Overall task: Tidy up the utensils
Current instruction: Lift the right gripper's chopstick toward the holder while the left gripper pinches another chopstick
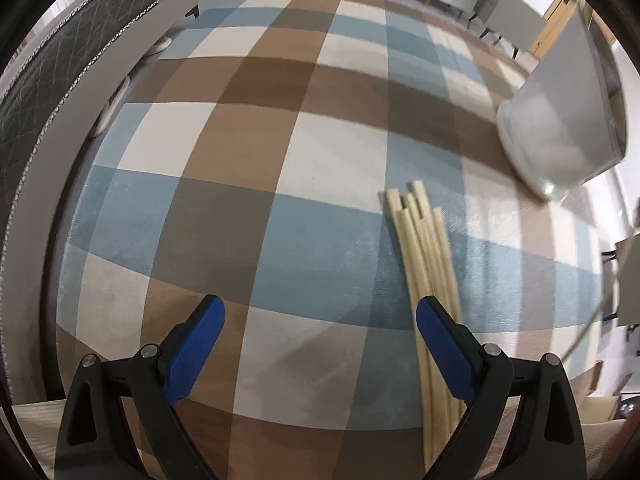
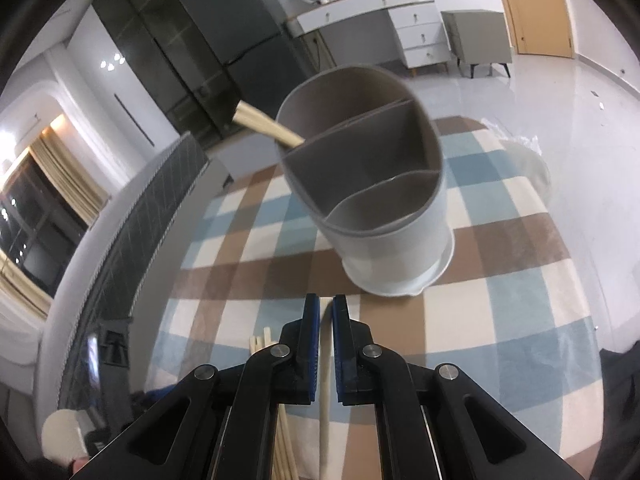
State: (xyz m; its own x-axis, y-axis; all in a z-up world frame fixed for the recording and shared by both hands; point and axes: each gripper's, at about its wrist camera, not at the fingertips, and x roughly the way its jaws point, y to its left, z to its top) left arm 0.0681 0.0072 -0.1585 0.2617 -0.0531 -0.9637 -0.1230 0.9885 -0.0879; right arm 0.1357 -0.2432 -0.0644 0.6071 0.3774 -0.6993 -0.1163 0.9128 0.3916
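Observation:
A grey-white utensil holder [image 2: 384, 216] with divided compartments stands on the chequered tablecloth [image 2: 500, 300], and one wooden chopstick [image 2: 264, 126] sticks out of its far left compartment. Just in front of the holder, my right gripper [image 2: 326, 308] is shut on a single pale chopstick [image 2: 325, 384] that runs along between the pads. Several loose chopsticks [image 1: 424, 248] lie in a bundle on the cloth. My left gripper [image 1: 320, 320] hangs open above the cloth, with its right finger [image 1: 438, 340] over the bundle and nothing between the jaws. The holder [image 1: 560, 120] appears at the upper right of the left wrist view.
The cloth covers a round table whose left edge [image 2: 132, 280] runs beside a dark quilted seat back [image 1: 60, 60]. A white crumpled thing [image 2: 528, 160] lies at the table's far right edge. A white dresser [image 2: 416, 32] and a wooden door [image 2: 536, 8] stand beyond.

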